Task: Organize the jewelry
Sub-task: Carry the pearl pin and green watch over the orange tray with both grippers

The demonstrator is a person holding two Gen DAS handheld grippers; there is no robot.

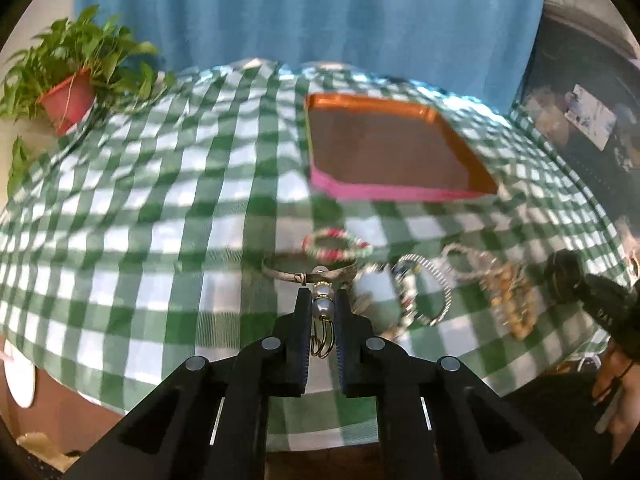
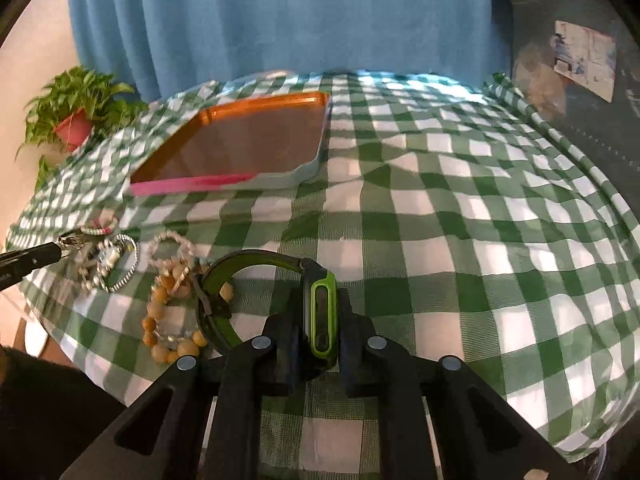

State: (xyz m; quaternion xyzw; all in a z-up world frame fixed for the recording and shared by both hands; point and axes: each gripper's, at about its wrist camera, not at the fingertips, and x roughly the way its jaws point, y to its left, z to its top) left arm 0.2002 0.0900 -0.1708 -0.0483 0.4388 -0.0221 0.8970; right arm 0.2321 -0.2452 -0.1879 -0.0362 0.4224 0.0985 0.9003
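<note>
My left gripper (image 1: 323, 300) is shut on a pearl earring (image 1: 322, 307) with gold wire hooks, held just above the green checked tablecloth. In front of it lie a silver bangle (image 1: 280, 272) and a red-green braided bracelet (image 1: 336, 243). My right gripper (image 2: 320, 312) is shut on a green and black fitness watch (image 2: 322, 312), its strap (image 2: 216, 300) curling left. A wooden bead bracelet (image 2: 160, 320) and a silver chain bracelet (image 2: 120, 264) lie to its left. The orange tray (image 1: 460, 136), also in the right wrist view (image 2: 224, 108), stands empty farther back.
A potted plant (image 1: 72, 96) stands at the table's back left corner. A blue curtain (image 2: 280, 16) hangs behind the table. The left gripper's tip (image 2: 36, 258) shows at the left edge of the right wrist view. The right gripper (image 1: 592, 292) shows at the right of the left view.
</note>
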